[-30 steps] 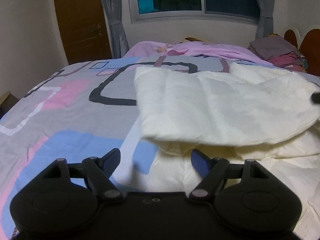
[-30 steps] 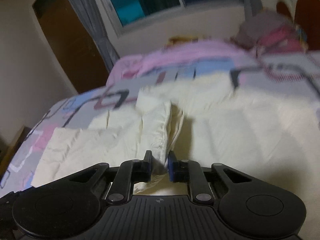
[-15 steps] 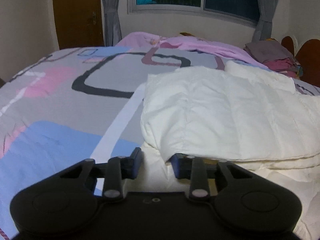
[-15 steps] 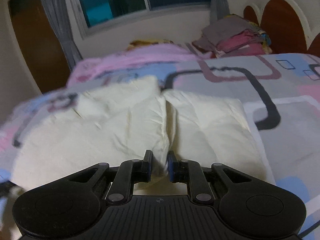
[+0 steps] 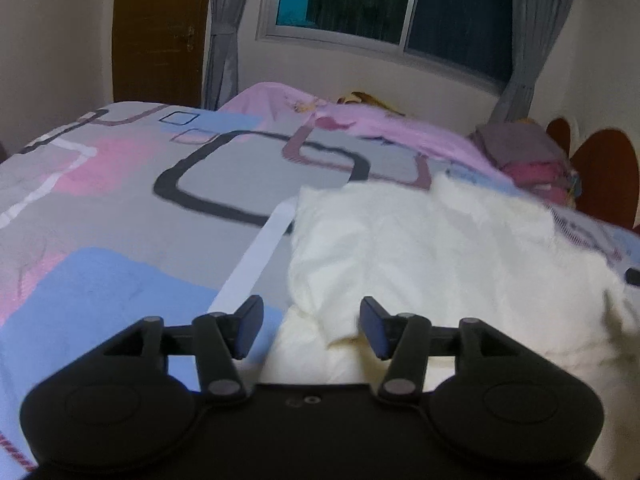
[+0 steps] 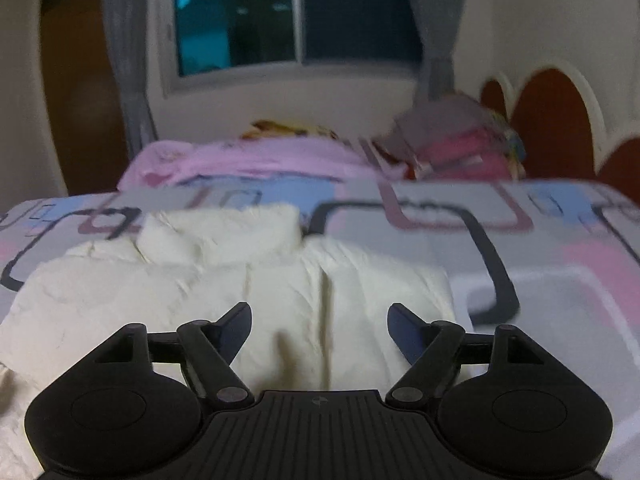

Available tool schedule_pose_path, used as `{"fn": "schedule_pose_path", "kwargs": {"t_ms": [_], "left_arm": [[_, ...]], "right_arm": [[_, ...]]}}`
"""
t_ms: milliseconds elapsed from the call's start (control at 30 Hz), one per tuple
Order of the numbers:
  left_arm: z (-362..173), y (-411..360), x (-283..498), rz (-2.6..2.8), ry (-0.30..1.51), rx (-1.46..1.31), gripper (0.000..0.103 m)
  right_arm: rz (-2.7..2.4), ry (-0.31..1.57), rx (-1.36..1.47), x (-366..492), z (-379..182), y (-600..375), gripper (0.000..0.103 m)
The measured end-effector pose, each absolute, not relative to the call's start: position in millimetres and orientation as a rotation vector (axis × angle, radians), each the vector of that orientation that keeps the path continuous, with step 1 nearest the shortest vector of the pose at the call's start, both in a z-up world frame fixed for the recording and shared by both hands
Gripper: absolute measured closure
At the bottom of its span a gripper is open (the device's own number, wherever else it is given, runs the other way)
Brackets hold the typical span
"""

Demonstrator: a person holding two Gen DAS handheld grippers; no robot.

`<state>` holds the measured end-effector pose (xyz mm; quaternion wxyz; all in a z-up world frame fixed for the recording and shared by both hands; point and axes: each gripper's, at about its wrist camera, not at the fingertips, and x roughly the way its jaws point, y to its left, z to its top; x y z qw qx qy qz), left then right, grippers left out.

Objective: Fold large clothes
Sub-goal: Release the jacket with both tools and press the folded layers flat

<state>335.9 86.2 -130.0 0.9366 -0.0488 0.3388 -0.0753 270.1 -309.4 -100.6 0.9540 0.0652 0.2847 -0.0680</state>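
Observation:
A large cream-white padded garment (image 5: 440, 248) lies folded in layers on the patterned bedspread (image 5: 120, 208). My left gripper (image 5: 308, 326) hovers at its near left corner with its jaws opening; the folded edge lies between and below the fingers, and neither pad presses on it. In the right wrist view the same cream garment (image 6: 240, 280) spreads flat under my right gripper (image 6: 320, 330). The right jaws are opening wide, and the cloth fold lies loose beneath them, not pinched.
A pink blanket (image 5: 360, 124) lies across the far side of the bed. A stack of folded clothes (image 6: 452, 140) sits by the brown headboard (image 6: 556, 120). A window (image 5: 384, 4) with grey curtains and a wooden door (image 5: 160, 32) stand behind.
The right gripper, shut on a fold of the cream garment, carried it rightward and has let go, its jaws spread. The left gripper narrowed by the garment's corner, then widened and lifted a little.

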Motion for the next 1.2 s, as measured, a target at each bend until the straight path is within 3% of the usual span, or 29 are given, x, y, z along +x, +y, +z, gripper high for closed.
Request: {"fn": "schedule_pose_path", "kwargs": {"t_ms": [67, 100, 167, 433, 867, 1100, 1200], "left_arm": [[-127.4, 76.8, 347.9, -0.166, 0.691, -0.117, 0.051], [-127.3, 70.5, 354.1, -0.170, 0.686, -0.118, 0.051], [-129.8, 57.0, 366.2, -0.184, 0.682, -0.102, 0.050], [-147.2, 20.6, 410.1, -0.202, 0.697, -0.061, 0.051], [-192.9, 23.2, 432.2, -0.147, 0.745, -0.013, 0.048], [-174.2, 27.5, 425.4, -0.138, 0.748, -0.038, 0.050], [-159.8, 28.8, 407.1, -0.166, 0.717, -0.043, 0.046]], "right_arm": [[-0.114, 0.577, 0.122, 278.7, -100.5, -301.3, 0.032], [-0.101, 0.581, 0.116, 284.4, -101.7, -297.4, 0.044], [-0.082, 0.599, 0.115, 295.0, -106.0, -291.2, 0.049], [-0.080, 0.635, 0.034, 331.5, -127.9, -276.3, 0.049], [-0.107, 0.717, 0.010, 355.0, -191.9, -288.9, 0.049], [-0.073, 0.707, 0.103, 342.8, -165.3, -300.2, 0.049], [-0.049, 0.661, 0.116, 326.1, -146.0, -295.4, 0.049]]}}
